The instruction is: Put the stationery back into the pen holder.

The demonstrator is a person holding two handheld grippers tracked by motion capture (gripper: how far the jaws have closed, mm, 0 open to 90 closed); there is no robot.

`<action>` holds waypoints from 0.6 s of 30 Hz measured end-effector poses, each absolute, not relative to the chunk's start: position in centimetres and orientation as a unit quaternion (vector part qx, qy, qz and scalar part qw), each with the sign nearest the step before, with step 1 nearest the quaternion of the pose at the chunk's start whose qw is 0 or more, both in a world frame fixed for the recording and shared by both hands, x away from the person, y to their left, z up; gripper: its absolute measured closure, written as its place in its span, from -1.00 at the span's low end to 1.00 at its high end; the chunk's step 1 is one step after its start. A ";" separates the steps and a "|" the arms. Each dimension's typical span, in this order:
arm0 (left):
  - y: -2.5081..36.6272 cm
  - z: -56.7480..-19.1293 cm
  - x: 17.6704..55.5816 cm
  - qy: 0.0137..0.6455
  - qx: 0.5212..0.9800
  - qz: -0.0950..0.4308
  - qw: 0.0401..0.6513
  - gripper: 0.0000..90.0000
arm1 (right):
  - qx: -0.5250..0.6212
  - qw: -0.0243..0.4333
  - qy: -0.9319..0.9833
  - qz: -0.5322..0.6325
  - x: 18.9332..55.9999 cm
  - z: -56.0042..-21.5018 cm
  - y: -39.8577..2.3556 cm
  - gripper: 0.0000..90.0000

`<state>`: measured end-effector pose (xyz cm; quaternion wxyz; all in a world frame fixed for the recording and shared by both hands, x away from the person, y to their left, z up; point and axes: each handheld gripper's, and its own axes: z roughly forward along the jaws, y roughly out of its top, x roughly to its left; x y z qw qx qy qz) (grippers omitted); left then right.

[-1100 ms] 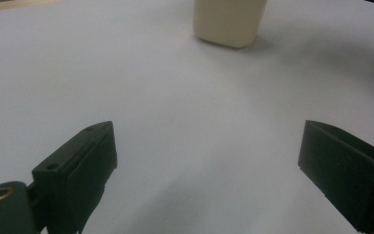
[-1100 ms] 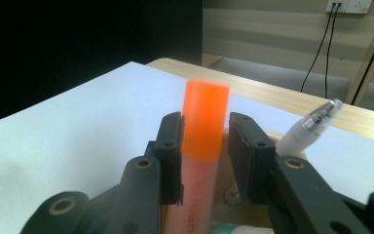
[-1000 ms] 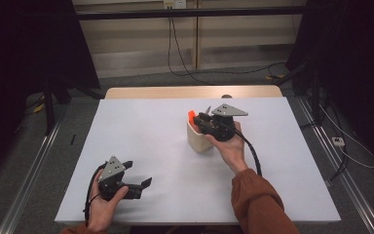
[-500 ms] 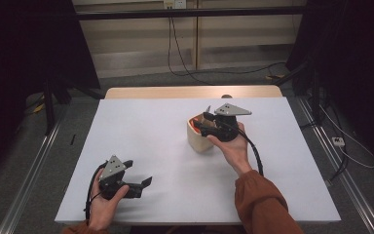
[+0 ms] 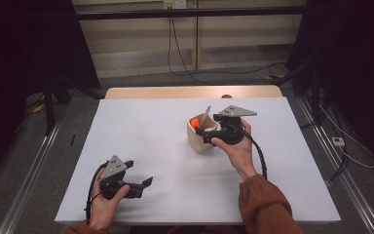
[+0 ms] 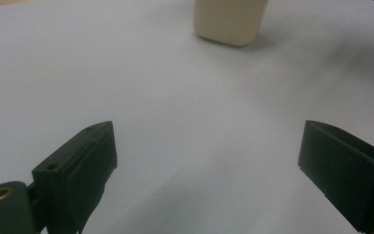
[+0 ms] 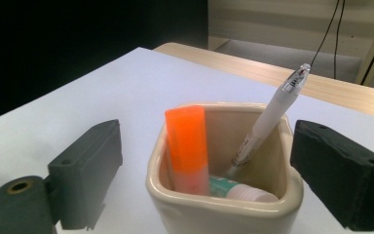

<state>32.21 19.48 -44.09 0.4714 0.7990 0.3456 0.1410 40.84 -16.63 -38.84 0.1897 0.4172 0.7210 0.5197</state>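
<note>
high view: the cup (image 5: pixel 200 137) stands upright mid-table (image 5: pixel 141 126), with the orange marker (image 5: pixel 195 120) and the pen (image 5: pixel 204 117) poking out of it. the right gripper (image 5: pixel 205 130) sits right over the cup's near side, and its jaws have just been opening, with nothing pinched between them. the left gripper (image 5: pixel 145 184) rests well apart near the front edge, released and empty. the risk i see here: the right hand is so close that lifting away carelessly could clip the pen, which leans toward it.

left gripper view: its jaws stand wide over bare table, the cup (image 6: pixel 230 20) far ahead. little can go wrong on this side unless it swings in.

right gripper view: the jaws straddle the cup (image 7: pixel 224 204) without pressing it. the marker (image 7: pixel 187 144) stands at the left wall, the pen (image 7: pixel 268 119) tilts to the right rim, and a third item (image 7: pixel 238 190) lies at the bottom. the pen's tip is near the right jaw; a sideways pull would likely catch it, flick it out or tip the cup.
</note>
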 end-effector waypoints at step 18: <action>19.6 -43.9 32.1 0.344 0.796 0.145 0.476 -0.84 | 0.430 0.202 0.722 0.504 39.4 -38.6 -18.0 -0.86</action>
